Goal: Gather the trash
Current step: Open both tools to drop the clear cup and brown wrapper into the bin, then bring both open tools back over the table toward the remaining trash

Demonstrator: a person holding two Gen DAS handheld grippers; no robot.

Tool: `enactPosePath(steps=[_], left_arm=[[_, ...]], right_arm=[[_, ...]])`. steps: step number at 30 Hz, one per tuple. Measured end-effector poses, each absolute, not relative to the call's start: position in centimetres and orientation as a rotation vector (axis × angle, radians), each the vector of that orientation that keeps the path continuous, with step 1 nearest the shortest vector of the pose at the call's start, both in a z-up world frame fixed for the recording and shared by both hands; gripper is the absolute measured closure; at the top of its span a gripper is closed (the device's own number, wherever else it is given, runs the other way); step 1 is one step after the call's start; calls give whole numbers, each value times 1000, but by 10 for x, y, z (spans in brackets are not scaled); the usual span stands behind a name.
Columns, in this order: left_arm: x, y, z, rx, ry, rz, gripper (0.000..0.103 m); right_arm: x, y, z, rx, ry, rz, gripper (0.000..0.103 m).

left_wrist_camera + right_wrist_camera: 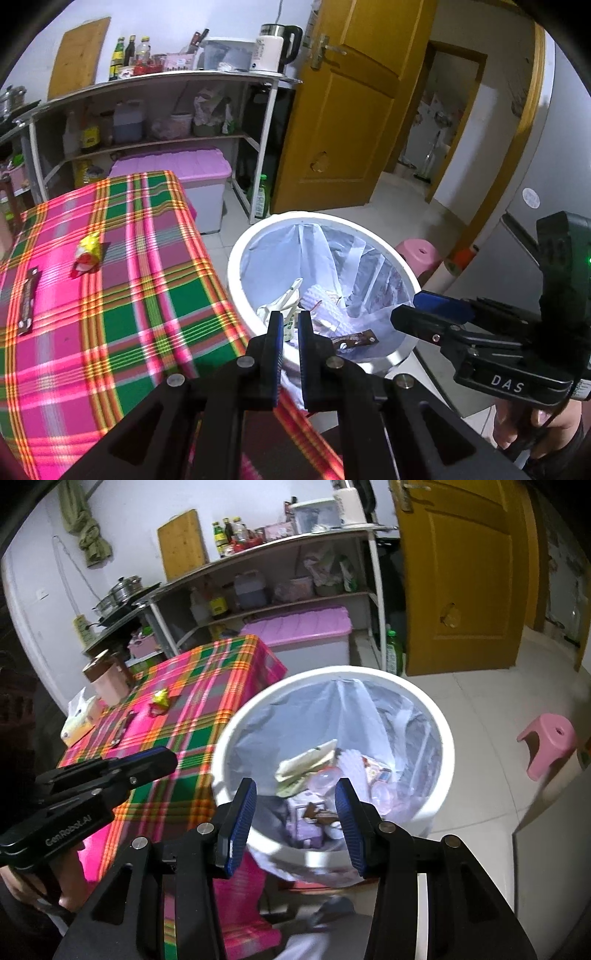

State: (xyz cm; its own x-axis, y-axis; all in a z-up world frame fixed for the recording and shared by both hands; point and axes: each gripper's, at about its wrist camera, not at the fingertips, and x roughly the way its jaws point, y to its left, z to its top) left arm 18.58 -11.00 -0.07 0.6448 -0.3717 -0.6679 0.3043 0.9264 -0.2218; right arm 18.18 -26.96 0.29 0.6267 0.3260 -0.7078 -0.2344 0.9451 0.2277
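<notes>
Right gripper [293, 812] hangs over the white bin [439, 716], jaws spread wide, nothing between them. Left gripper [290, 325] sits at the bin's near rim beside the table, jaws narrowed to a slim gap; apparently empty, though motion blur limits certainty. Remaining trash lies on the plaid tablecloth [147, 295], to the left: a yellow wrapper [88, 254] and a brown bar wrapper [27, 299], long axis running away from the viewer. Left gripper is nearer. The lined bin holds paper, wrappers and packaging.
</notes>
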Motion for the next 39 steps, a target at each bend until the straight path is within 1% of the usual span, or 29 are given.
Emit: enactPosePath(steps=[5,7,9,11,23,39], left_arm=[[172,-96,4,-105,765,-355,95],[167,-91,6,-108,758,-338,90],[163,-85,8,-113,751,-321,80],[159,-78,10,-122,744,-307,75],[133,-40,15,-145,701,-232,75],[108,4,17,-179,673,-130,75]], right_arm=[[171,-252,10,97,818,370,57],[167,-246,13,90,811,386,57],[164,-242,15,84,806,398,57],[161,-236,17,78,801,409,57],[144,-200,21,25,778,486,57],[138,-168,16,25,802,559,57]])
